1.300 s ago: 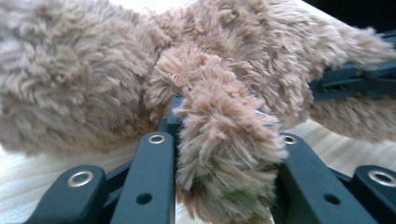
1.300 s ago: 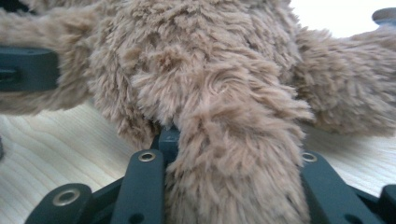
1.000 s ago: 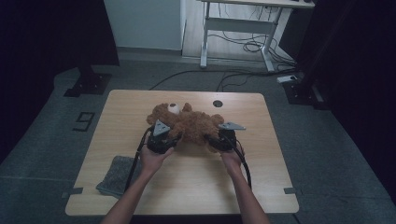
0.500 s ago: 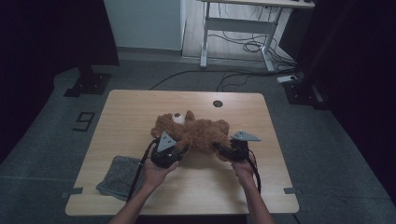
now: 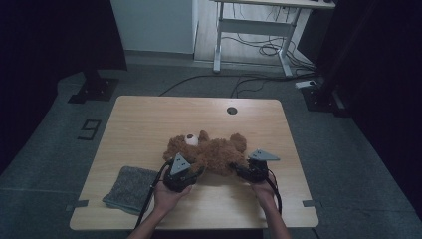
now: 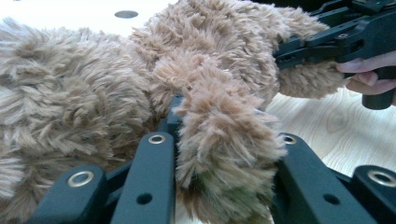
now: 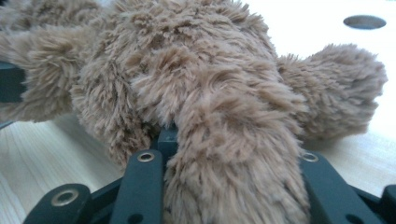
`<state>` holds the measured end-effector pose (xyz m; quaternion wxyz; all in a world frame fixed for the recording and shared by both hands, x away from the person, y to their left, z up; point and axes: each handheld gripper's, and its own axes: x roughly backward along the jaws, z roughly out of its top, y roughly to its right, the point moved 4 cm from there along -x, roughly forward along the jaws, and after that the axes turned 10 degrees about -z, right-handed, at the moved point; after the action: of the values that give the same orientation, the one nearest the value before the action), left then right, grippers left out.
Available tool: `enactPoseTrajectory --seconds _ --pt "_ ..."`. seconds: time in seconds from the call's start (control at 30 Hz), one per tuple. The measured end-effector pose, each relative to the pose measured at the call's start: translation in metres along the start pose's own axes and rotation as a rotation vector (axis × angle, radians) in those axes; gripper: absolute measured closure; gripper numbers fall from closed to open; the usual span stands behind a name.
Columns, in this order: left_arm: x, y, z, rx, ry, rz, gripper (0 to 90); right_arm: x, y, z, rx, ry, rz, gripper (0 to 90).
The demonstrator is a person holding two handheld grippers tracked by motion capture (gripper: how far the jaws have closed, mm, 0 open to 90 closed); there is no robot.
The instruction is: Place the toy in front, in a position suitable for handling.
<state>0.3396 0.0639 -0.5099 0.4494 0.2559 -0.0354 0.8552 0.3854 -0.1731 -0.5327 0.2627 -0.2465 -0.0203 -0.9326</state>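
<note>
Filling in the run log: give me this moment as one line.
left hand-held gripper: shut on teddy bear limb | right hand-held gripper: shut on another limb | bear: lying on table | grey cloth: untouched

A teddy bear (image 5: 209, 152) lies on the table (image 5: 149, 119), a little below the middle of the frame in the high view. Its head points to the left and its legs to the right. The left gripper (image 5: 191, 172) sits at its lower left and the right gripper (image 5: 239, 170) at its lower right, each with a limb between its jaws. A cloth (image 5: 130, 188) lies on the table at lower left, left of the left gripper. A hole (image 5: 231, 110) in the tabletop sits above the bear, near the far edge.
</note>
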Motion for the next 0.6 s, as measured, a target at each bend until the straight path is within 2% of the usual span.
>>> enactPoseTrajectory --seconds 0.17,0.37,0.6 --pt "-0.002 0.001 -0.004 0.004 -0.004 -0.003 70.3 0.002 0.0 -0.006 -0.01 -0.004 0.007 60.6" --pt "-0.012 0.0 -0.011 0.023 -0.029 -0.006 69.9 0.007 -0.001 -0.008 0.003 -0.007 -0.004 59.5" --pt "-0.019 0.006 -0.013 0.025 -0.036 -0.034 67.4 0.007 0.012 -0.013 -0.03 -0.005 -0.021 54.8"
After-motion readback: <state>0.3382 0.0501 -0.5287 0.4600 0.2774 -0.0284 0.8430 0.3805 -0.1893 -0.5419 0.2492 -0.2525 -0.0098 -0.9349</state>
